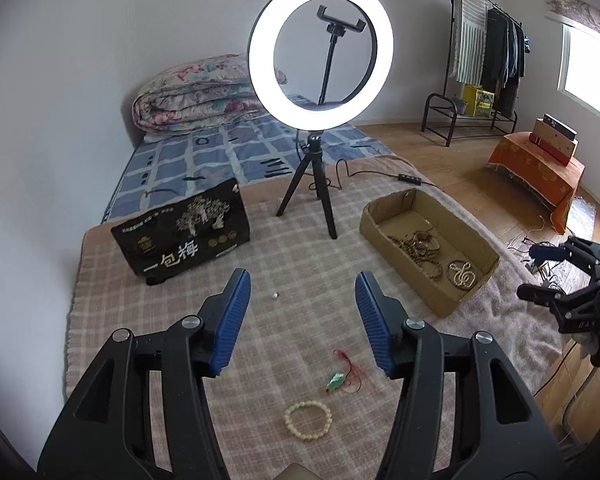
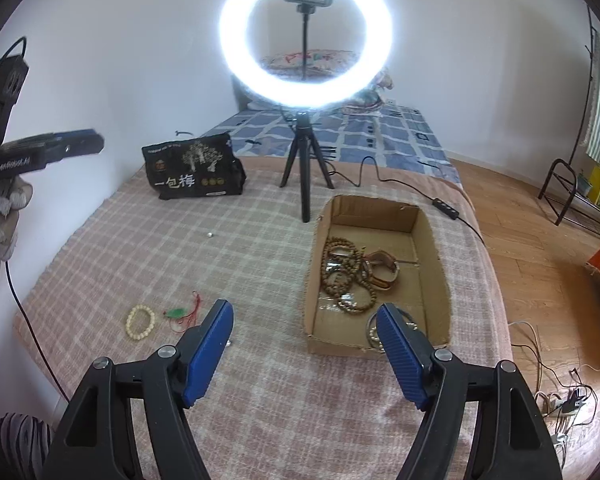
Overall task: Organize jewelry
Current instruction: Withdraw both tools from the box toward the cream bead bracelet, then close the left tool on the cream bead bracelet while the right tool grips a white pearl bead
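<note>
Cream bead bracelet (image 1: 308, 420) below spread left tool (image 1: 303, 320), untouched

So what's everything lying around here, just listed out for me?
Cardboard box: one, brown, on the blanket, right.
Jewelry in box: brown bead strands, watch, tangled.
Bead bracelet: one, cream, on the blanket.
Green pendant: one, red cord, beside the bracelet.
Small silver piece: one, mid-blanket.
Black bag: one, gold print, left.
Ring light: one, lit, on black tripod.
Checked blanket: one, pink.
Left fingers: blue, apart, empty.
Right fingers: blue, apart, empty.
</note>
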The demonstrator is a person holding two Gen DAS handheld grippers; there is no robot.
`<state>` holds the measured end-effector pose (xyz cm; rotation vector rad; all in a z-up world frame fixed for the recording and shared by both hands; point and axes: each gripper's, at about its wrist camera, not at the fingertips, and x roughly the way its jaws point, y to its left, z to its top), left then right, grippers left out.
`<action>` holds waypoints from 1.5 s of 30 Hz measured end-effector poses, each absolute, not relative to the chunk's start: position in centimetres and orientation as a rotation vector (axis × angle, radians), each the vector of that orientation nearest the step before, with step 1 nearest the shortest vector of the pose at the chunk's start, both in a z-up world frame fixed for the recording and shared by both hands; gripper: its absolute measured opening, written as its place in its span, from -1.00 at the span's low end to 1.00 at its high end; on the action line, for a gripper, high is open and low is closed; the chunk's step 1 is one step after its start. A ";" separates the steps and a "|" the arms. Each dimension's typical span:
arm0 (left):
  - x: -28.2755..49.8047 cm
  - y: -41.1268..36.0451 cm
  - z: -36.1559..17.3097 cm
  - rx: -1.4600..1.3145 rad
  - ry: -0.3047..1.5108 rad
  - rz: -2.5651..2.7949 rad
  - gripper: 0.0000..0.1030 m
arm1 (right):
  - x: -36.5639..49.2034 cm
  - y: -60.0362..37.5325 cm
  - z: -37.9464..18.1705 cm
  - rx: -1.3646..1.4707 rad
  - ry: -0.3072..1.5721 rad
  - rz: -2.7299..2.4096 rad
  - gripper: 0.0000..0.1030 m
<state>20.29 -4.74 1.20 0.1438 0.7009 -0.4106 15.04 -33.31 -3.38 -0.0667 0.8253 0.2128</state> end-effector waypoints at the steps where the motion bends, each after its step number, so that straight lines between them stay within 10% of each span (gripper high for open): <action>1: 20.0 -4.1 0.6 0.144 0.709 -0.404 0.23 | 15.1 -33.0 -3.5 -0.068 0.828 0.218 0.53; 23: 16.3 1.2 -14.1 0.036 0.943 -0.345 0.34 | 15.8 -25.9 -11.8 -0.107 0.955 0.365 0.53; 45: 19.6 -0.1 -20.5 0.012 1.070 -0.352 0.33 | 19.9 -23.9 -19.2 -0.250 1.023 0.489 -0.26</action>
